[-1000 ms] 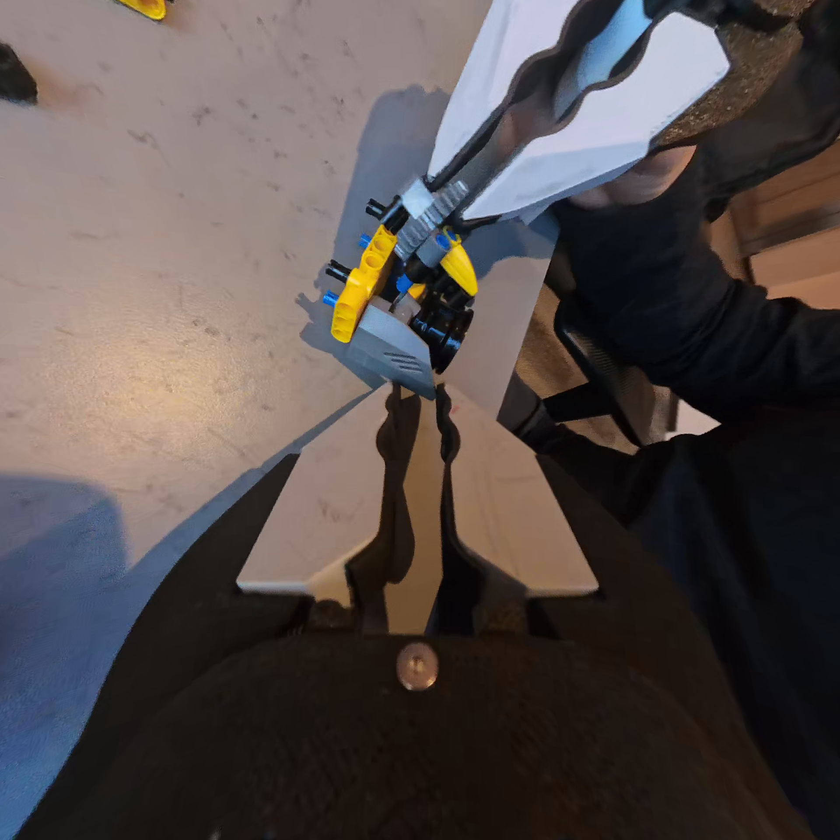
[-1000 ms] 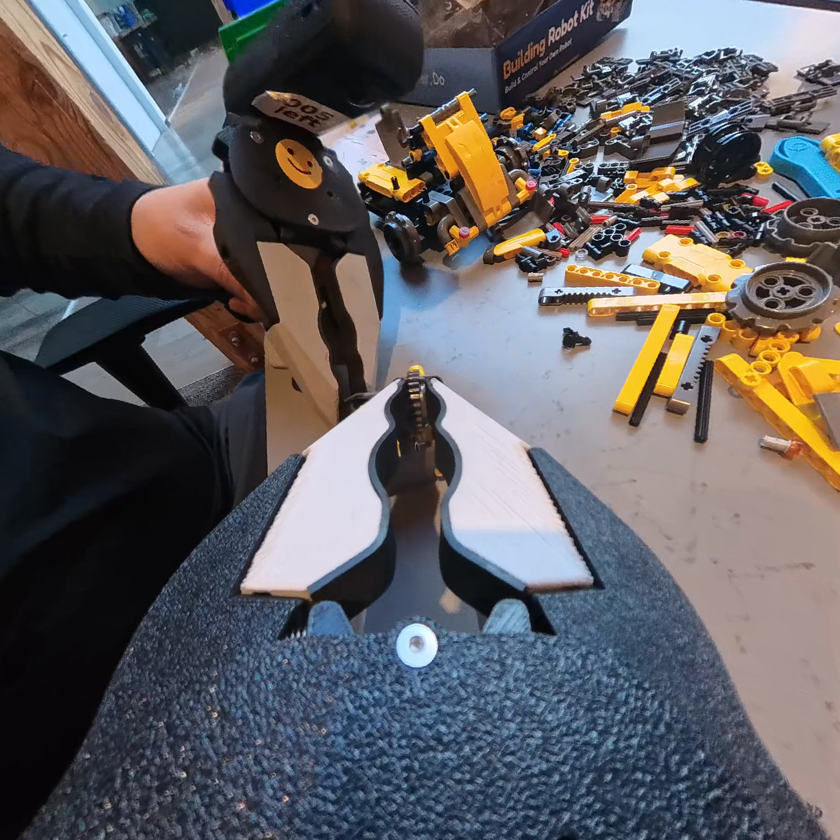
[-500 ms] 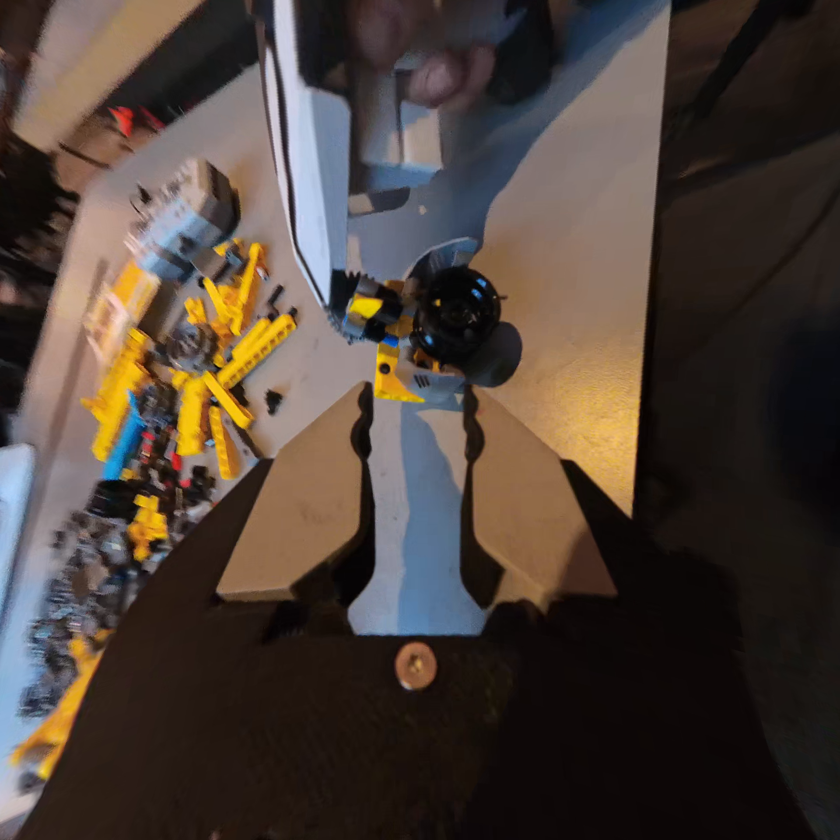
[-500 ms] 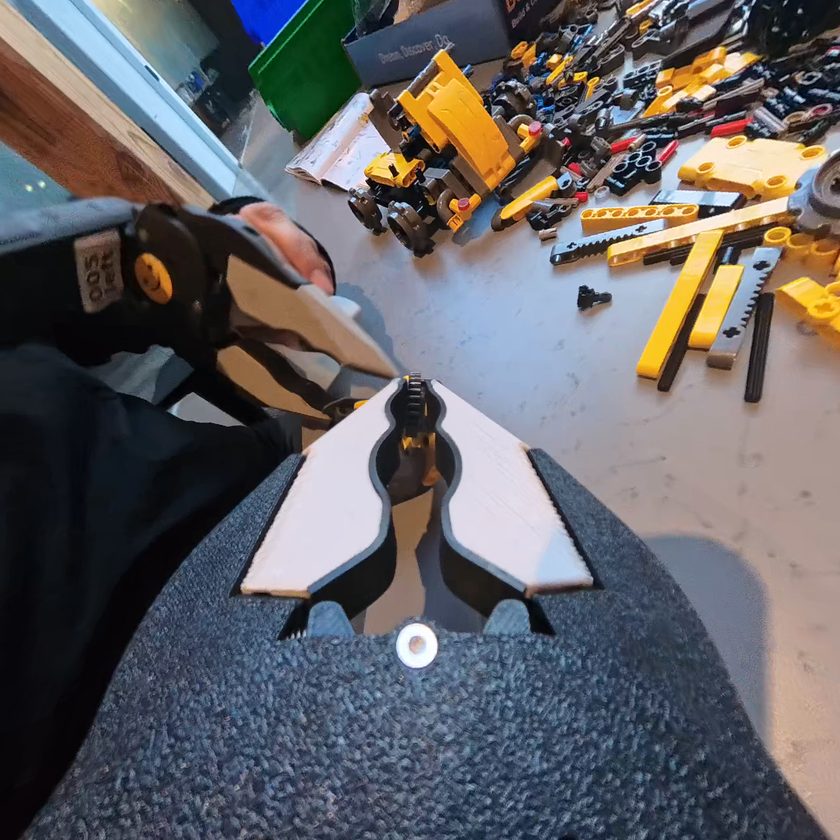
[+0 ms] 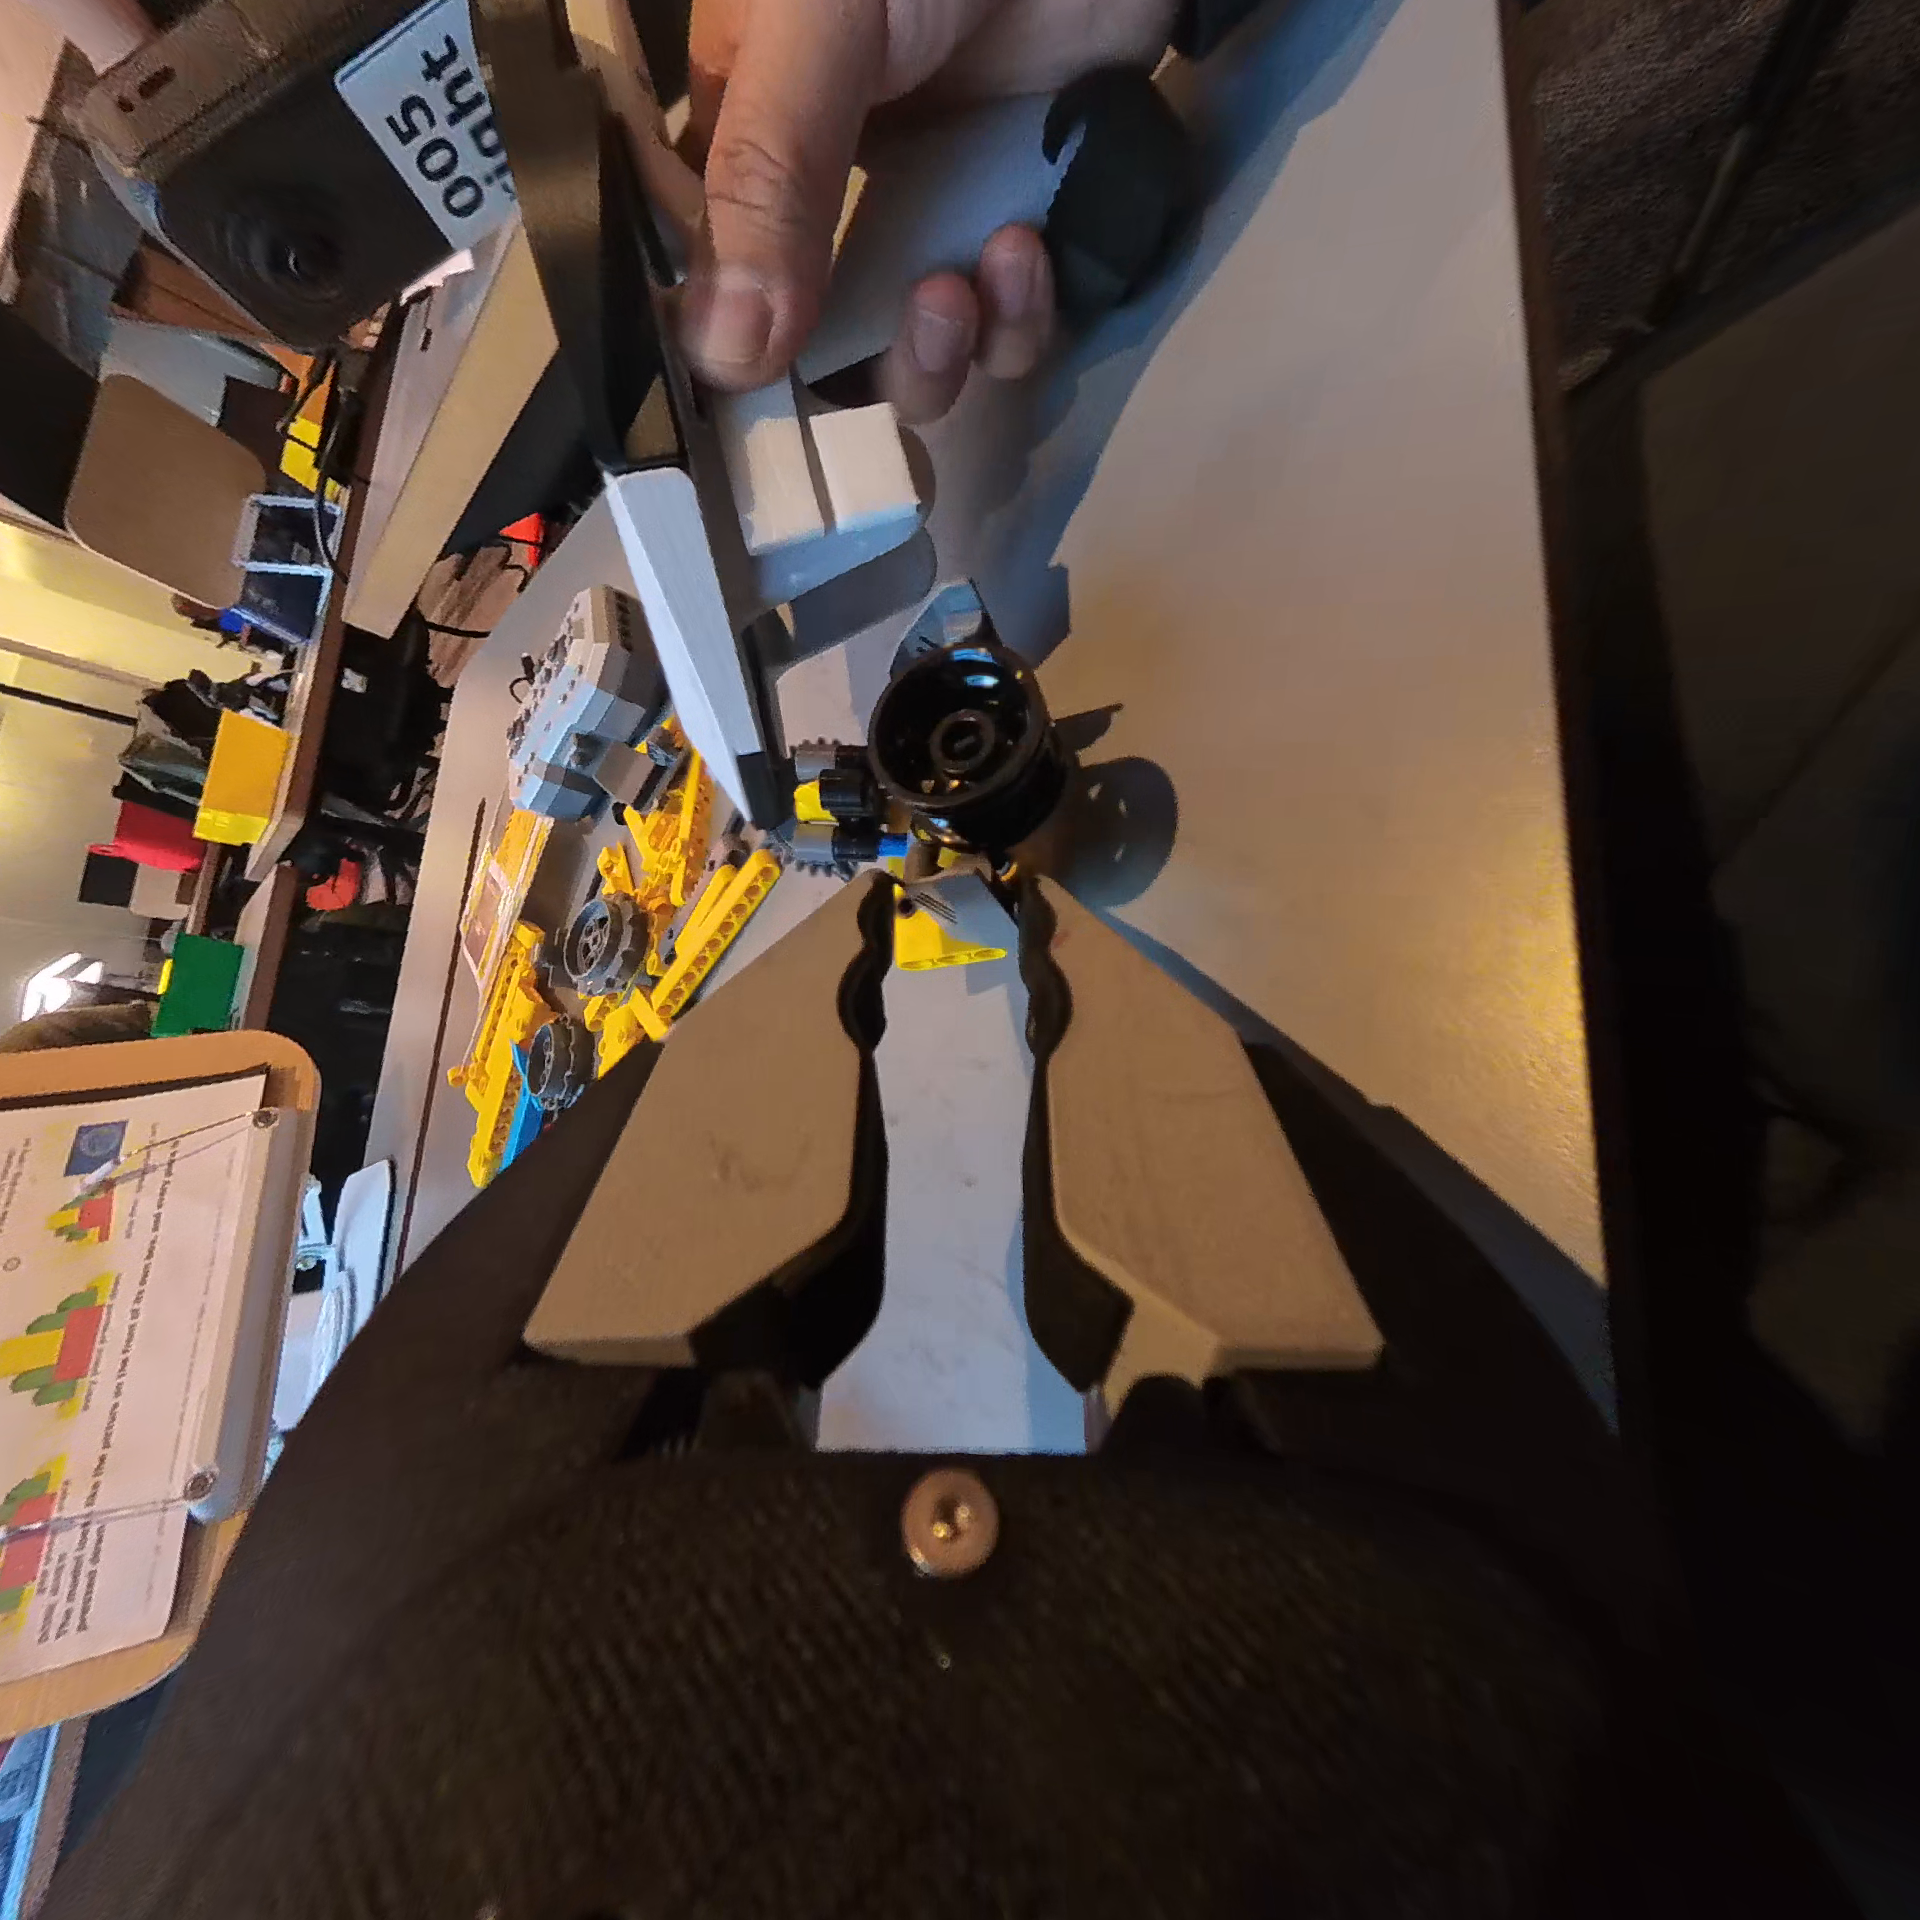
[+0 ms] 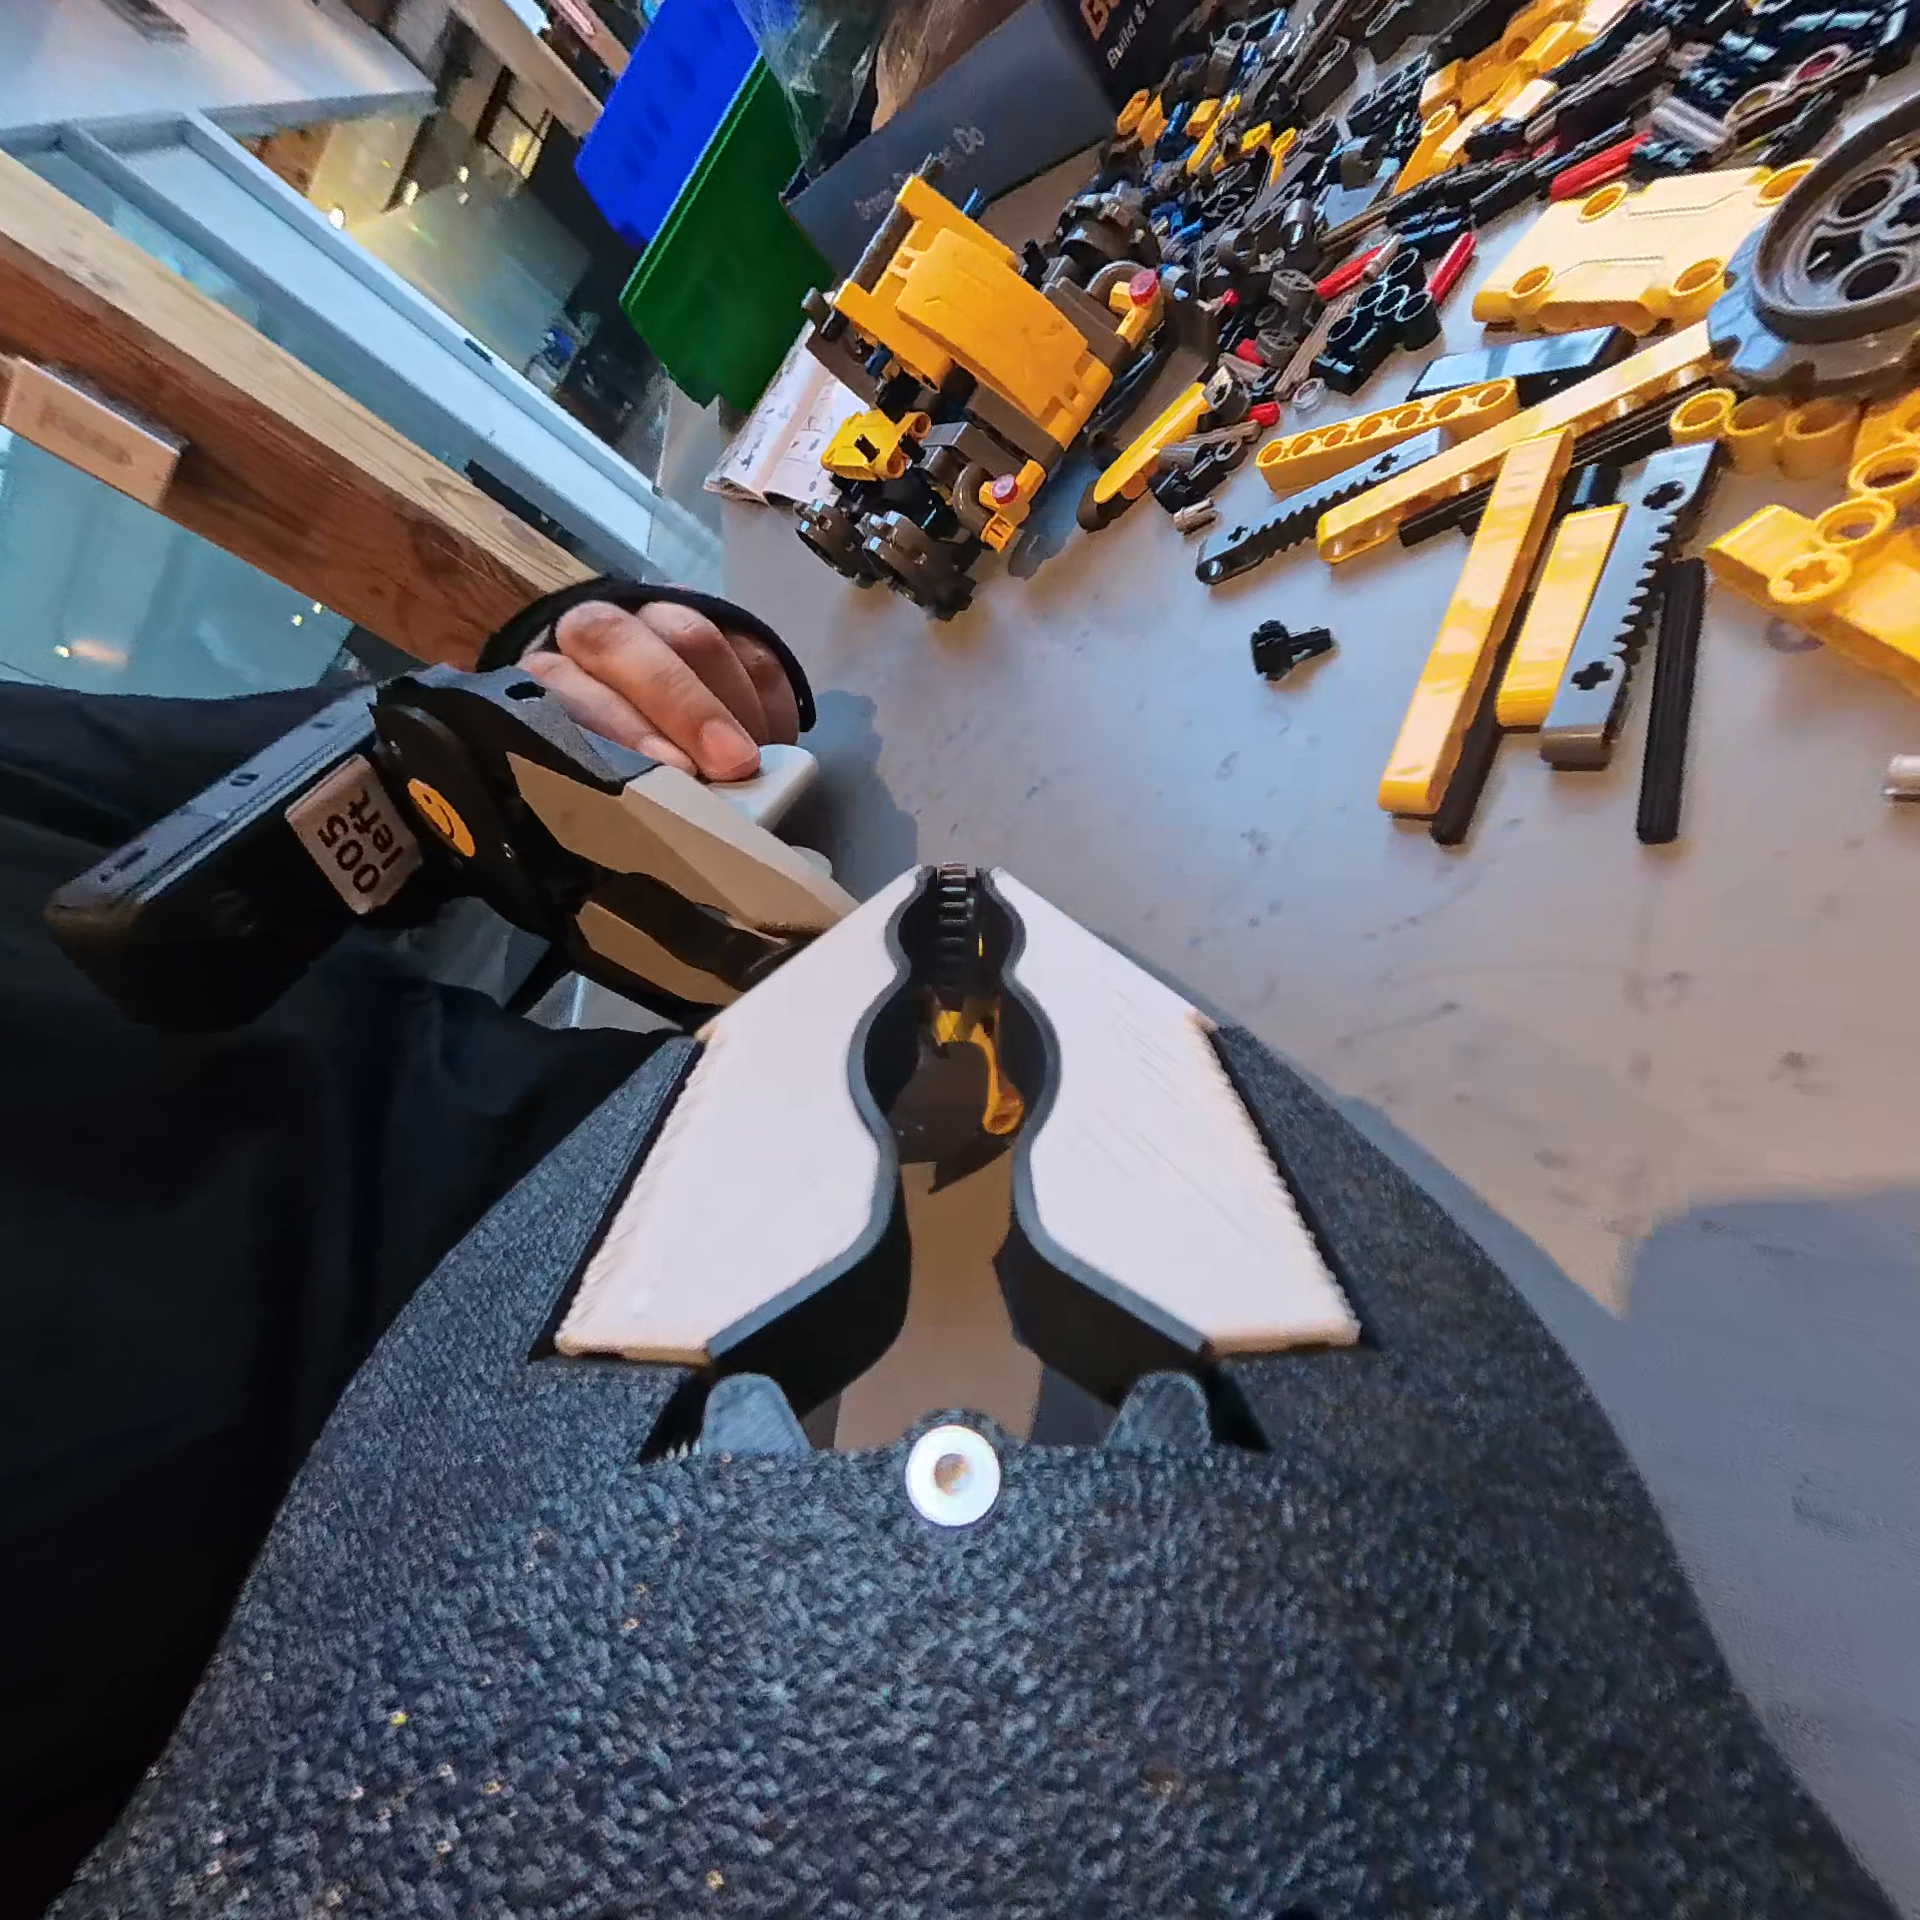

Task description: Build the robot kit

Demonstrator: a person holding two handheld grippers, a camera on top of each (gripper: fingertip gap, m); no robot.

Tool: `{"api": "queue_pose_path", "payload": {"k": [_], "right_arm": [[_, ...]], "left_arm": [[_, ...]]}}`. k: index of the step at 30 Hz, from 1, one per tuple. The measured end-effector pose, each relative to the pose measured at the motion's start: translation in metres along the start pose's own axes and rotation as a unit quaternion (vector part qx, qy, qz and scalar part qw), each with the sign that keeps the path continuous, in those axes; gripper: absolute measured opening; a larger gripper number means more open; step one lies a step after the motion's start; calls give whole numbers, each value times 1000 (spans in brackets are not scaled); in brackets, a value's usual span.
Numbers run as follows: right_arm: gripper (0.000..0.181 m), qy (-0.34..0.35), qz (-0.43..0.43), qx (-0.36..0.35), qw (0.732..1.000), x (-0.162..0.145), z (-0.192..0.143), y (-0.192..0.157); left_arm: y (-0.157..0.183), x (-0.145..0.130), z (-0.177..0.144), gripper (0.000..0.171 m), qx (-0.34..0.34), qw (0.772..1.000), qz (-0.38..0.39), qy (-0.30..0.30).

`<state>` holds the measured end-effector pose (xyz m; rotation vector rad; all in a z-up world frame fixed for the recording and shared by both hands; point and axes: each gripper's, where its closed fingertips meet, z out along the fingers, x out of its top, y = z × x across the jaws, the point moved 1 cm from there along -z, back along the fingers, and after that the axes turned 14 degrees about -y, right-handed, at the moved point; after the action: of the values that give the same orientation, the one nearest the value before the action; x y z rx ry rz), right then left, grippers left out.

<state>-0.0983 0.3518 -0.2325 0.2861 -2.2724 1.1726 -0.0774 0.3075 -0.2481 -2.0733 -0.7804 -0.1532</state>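
Left wrist view: left gripper [image 5: 951, 899] fingers [image 5: 727, 1143] spread a little, tips flanking the grey-and-yellow end of a small brick assembly [image 5: 925, 821] with a black wheel [image 5: 961, 743]; whether actually touching, cannot tell. Right gripper [image 5: 764, 810] reaching in from ahead-left, pinching the assembly's gear end, carrying a lettered tag. Pale surface [image 5: 1299, 623] lying below; printed instruction sheet [image 5: 94, 1351] sitting far left.

Right wrist view: right gripper [image 6: 951, 883] fingers [image 6: 1143, 1122] pressed on a toothed gear [image 6: 951, 914] of the brick assembly [image 6: 961, 1070]. Left gripper [image 6: 790, 925] meeting the tips from the left, bearing a lettered tag. Grey surface [image 6: 1143, 831] ahead holding a yellow vehicle model [image 6: 966, 384], loose yellow beams [image 6: 1475, 623], a lettered box [image 6: 966, 156]; green and blue boards [image 6: 707, 208] standing beyond.
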Motion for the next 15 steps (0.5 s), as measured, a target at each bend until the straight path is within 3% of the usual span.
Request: {"api": "queue_pose_path", "payload": {"k": [4, 9, 11, 13, 15], "right_arm": [[8, 5, -19, -18, 1000, 0, -4, -2], [31, 1, -88, -121, 989, -1, -21, -8], [48, 2, -99, -171, 980, -2, -28, -10], [60, 20, -143, -168, 975, -1, -30, -33], [59, 40, -225, -164, 960, -4, -27, -68]], "left_arm": [[0, 0, 2, 21, 1, 1000, -11, 11], [-6, 2, 0, 21, -83, 989, -115, 42], [-11, 5, -5, 21, -103, 983, -139, 63], [-10, 11, -10, 21, -144, 973, -162, 83], [-9, 12, -13, 20, -173, 965, -180, 87]]}}
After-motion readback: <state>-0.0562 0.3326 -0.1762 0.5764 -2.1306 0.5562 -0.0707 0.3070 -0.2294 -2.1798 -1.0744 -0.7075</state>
